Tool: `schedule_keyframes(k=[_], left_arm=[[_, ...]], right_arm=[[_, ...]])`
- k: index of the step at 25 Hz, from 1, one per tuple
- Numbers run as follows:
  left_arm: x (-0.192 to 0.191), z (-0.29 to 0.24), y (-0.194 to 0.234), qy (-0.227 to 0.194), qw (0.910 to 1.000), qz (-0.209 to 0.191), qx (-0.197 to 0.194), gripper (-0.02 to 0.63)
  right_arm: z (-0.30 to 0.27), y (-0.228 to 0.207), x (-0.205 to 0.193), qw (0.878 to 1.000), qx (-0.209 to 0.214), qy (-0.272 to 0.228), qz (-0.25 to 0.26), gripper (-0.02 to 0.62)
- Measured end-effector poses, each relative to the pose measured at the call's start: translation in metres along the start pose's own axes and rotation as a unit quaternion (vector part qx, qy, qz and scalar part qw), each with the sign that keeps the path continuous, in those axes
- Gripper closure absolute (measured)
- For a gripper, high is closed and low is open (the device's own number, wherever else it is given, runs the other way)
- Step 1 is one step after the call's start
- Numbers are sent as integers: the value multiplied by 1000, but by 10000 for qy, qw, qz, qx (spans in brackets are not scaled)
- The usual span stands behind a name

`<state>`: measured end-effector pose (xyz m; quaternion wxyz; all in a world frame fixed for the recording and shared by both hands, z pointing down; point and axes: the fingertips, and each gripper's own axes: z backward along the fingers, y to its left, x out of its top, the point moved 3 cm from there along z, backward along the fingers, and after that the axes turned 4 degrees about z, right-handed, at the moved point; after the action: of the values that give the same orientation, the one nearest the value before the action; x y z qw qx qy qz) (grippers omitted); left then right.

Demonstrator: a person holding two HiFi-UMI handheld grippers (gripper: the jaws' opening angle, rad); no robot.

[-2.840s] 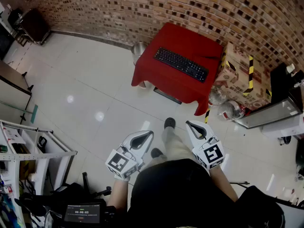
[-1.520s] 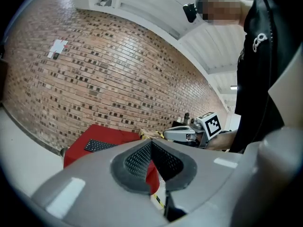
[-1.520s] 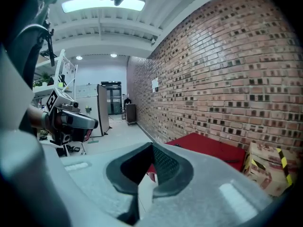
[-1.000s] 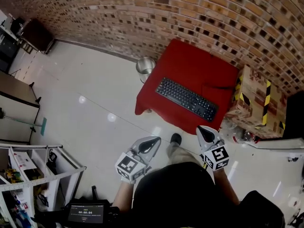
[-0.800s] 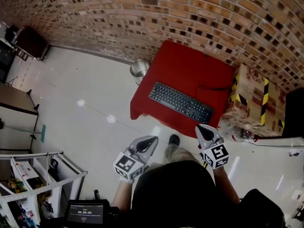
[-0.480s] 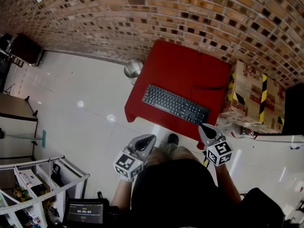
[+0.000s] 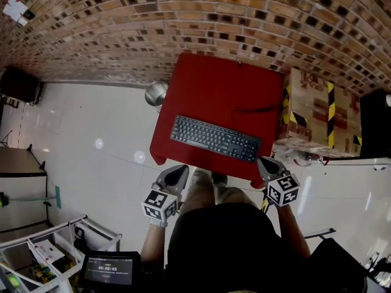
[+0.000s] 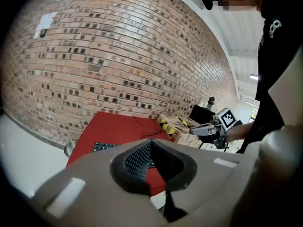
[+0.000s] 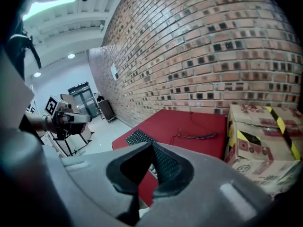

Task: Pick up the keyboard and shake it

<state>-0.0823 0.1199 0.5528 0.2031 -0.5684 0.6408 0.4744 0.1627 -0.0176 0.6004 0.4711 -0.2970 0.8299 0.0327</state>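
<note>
Seen from above, a person stands at the near edge of a table (image 7: 208,84) draped in red cloth, which sits against a brick wall (image 7: 183,17). A black keyboard (image 7: 215,138) lies flat on the cloth, close to the near edge and a little slanted, its left end farther from the person than its right. Nothing touches it. The left gripper (image 7: 178,172) hangs over the white floor (image 7: 85,133), just off the table's near left corner, its jaws closed together with nothing between them. The right gripper (image 7: 264,162) is at the near right corner, its tip just beside the cloth's edge and near the keyboard's right end; its jaws are also pressed together and empty. Each gripper carries a cube with square markers and points forward and downward at the table. Behind the keyboard, toward the right, a thin dark cable (image 7: 259,109) lies on the cloth. A cardboard box (image 7: 311,112) with yellow and black striped tape stands right of the table. A round metal bin (image 7: 156,93) stands on the floor at the table's left, near the wall.
</note>
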Motion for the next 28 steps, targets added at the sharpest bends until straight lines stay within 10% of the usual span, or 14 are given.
schedule_keyframes(k=[22,28], left_arm=[[-17,-103,128,1253,9913,400,-85,589],[-30,-127,167,1740,9831,562,-121,512]], right_arm=[[-36,-42,-53,9879,-1008,434,-1100,602],[-57,-58,-84,9801,-863,952,-1514,475]])
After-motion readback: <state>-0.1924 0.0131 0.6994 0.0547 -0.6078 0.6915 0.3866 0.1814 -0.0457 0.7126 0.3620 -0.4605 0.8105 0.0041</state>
